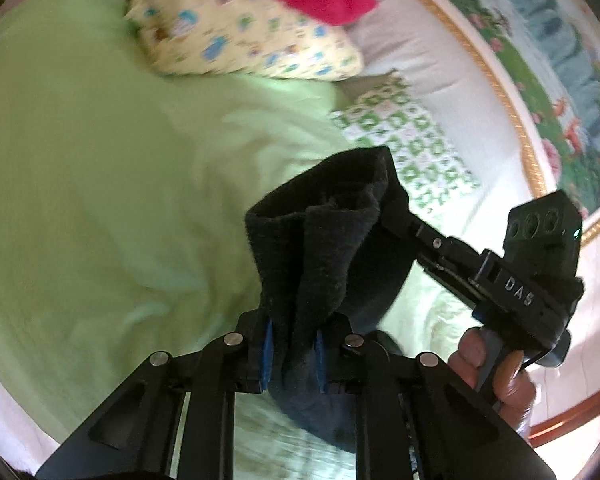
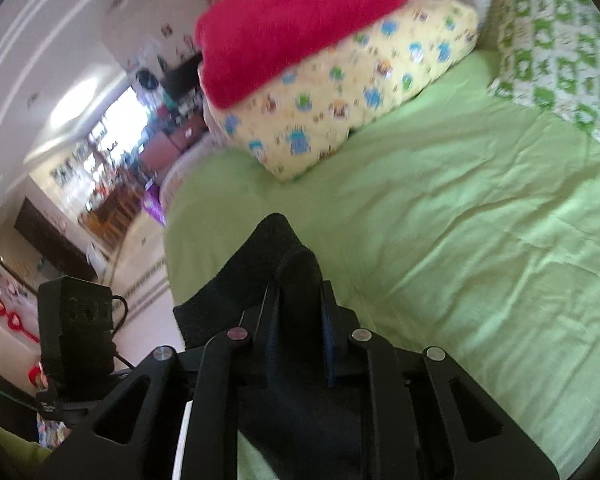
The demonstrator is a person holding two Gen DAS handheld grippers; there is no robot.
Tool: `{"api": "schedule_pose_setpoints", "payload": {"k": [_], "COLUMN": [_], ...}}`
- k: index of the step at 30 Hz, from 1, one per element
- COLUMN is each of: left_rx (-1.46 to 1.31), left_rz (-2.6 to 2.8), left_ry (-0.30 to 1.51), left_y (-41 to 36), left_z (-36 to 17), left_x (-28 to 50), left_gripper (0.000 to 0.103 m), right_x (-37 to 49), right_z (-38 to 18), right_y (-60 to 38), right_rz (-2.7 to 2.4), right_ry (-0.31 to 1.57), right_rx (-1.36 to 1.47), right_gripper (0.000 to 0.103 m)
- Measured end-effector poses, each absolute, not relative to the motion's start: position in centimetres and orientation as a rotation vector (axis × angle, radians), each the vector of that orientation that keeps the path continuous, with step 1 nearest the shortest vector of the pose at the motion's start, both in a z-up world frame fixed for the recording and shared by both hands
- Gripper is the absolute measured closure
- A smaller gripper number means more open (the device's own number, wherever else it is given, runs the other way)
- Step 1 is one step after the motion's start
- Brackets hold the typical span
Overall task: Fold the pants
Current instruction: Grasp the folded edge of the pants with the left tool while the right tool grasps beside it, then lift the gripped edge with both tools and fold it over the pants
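Pants (image 1: 324, 240): black, fuzzy fleece-like fabric, bunched into thick folds. Held up off the green bedsheet (image 1: 100, 180), lower centre of both wrist views. In the left wrist view the cloth rises from between the blue-padded fingers (image 1: 267, 354) and stretches toward the right of the frame, where its far end wraps the tip of the other tool.

Left gripper (image 1: 293, 354): jaws drawn narrow, clamped on a fold of the pants, lower centre of frame.

Right gripper (image 2: 298, 340): jaws narrow, pinching a ridge of the same black cloth, which peaks just above the fingers and spills to the lower left. Also seen in the left wrist view, right of centre (image 1: 400, 220), its tip buried in fabric, a hand (image 1: 496, 372) on its handle.

Surroundings: yellow patterned pillow (image 2: 356, 104) at upper centre, a red plush blanket (image 2: 296, 28) lying on it; green-and-white checked pillow (image 2: 556, 60) at upper right. Framed landscape picture (image 1: 540, 80) at upper right of the left wrist view.
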State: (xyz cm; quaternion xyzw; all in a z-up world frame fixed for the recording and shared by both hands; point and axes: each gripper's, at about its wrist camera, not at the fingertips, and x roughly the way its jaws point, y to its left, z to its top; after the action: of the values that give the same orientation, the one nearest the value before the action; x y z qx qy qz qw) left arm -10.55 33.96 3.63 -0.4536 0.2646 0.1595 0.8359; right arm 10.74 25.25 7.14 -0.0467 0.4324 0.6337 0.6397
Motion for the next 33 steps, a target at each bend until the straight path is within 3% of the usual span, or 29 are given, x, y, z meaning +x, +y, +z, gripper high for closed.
{"api": "schedule_pose_setpoints", "payload": {"k": [15, 33], "left_rx": [-0.743, -0.562], "left_rz": [0.099, -0.140], "left_ry": [0.589, 0.755], "left_y": [23.1, 8.4], "left_z": [10.5, 10.2], "left_x": [-5.8, 0.3], "left_gripper": [0.089, 0.088], "right_x": [12.7, 13.5], "right_z": [10.8, 7.6], "right_y": [10.9, -6.2], "right_rz": [1.306, 1.077], "right_ry": [0.882, 0.832], "right_rx": [0.150, 0.422], "right_gripper": [0.085, 0.086]}}
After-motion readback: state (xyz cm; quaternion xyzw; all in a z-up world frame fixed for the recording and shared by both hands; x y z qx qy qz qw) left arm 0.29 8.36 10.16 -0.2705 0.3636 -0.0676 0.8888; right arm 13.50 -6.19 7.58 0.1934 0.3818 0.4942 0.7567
